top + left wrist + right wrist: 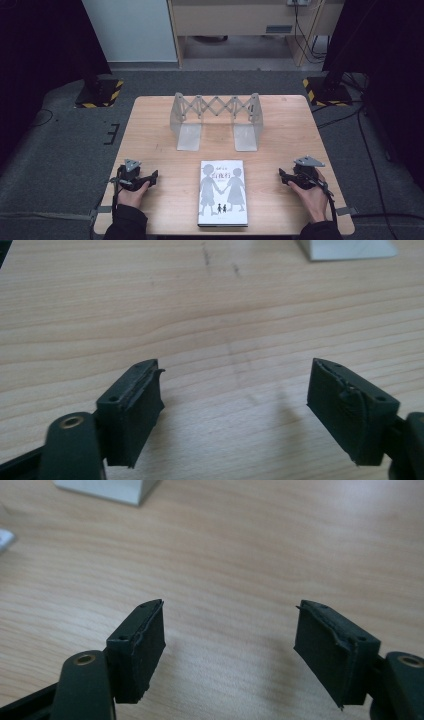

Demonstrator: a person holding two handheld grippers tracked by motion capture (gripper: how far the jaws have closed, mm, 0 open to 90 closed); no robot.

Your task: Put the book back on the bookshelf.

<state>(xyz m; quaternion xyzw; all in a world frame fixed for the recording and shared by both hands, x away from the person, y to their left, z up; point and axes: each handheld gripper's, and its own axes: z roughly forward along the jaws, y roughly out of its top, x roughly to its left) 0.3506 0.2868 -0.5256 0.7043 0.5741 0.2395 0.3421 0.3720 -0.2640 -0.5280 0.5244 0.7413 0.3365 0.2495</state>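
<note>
Near the counter's (150,125) front edge, both grippers, left (150,178) and right (284,176), rest spread and empty beside the book (223,192); next, probably close in on it.

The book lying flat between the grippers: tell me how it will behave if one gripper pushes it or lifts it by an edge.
The book lies flat on the table, so a push would probably slide it rather than tip it. Its cover looks smooth, perhaps slippery on the wood. It looks thin and may be a paperback, so lifted by one edge it may sag or fall open.
</note>
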